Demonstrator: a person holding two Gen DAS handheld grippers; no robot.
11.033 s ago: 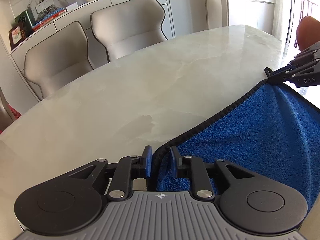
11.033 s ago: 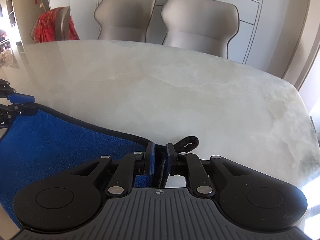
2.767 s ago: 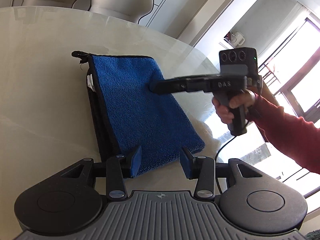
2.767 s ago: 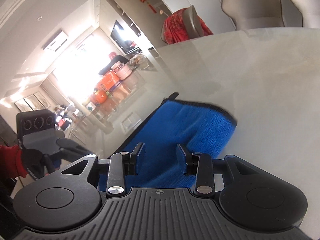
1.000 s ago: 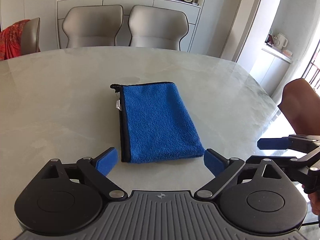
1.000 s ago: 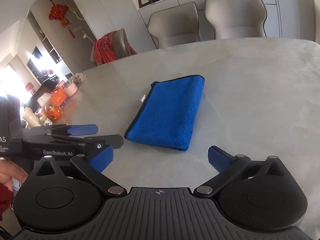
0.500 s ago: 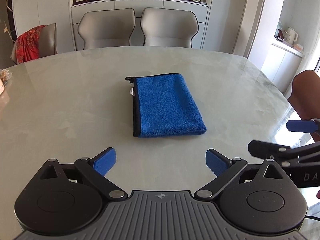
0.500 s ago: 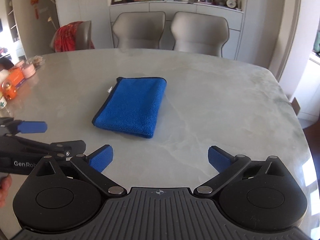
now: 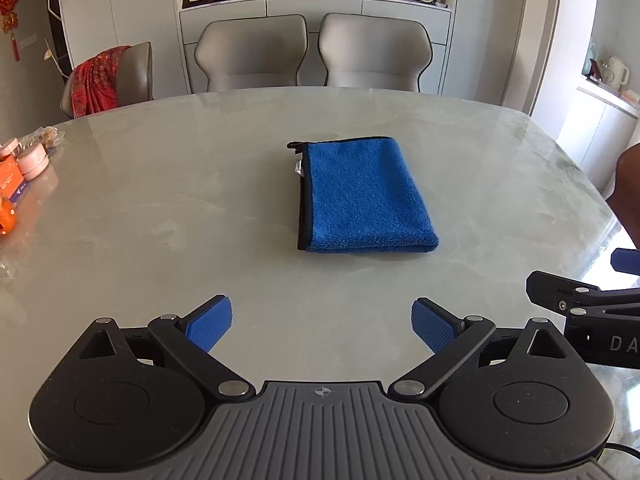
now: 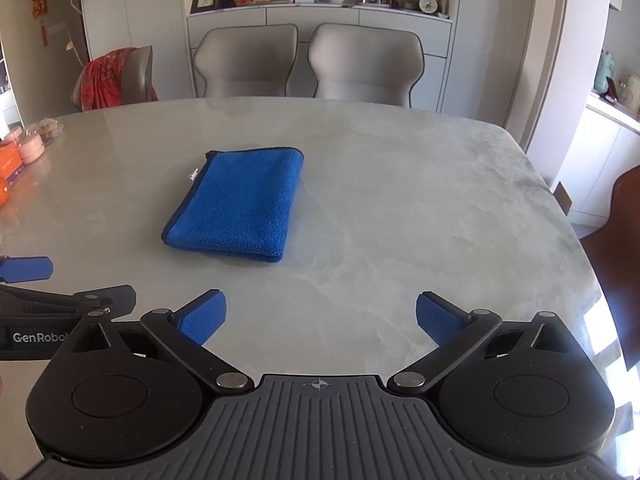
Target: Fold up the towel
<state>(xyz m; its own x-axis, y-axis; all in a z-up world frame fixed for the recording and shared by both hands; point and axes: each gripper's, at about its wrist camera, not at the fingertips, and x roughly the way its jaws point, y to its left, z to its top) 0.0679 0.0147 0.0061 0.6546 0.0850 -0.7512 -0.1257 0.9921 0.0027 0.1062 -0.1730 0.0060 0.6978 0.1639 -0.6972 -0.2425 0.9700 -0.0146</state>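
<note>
Presently: one blue towel (image 9: 362, 196), folded flat at table (image 9: 160, 208) centre. Left gripper (image 9: 322, 322) and right gripper (image 10: 320, 320): jaws spread, empty. At 9 o'clock: pink tubs (image 9: 32, 160), probably lidded.

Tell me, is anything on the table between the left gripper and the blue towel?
Nothing visible. Only bare table lies between the open left gripper and the folded towel.

Folded towel (image 9: 360, 196) mid-table (image 9: 160, 208); two chairs (image 9: 252, 54) behind, jars (image 9: 34, 160) far left.
</note>
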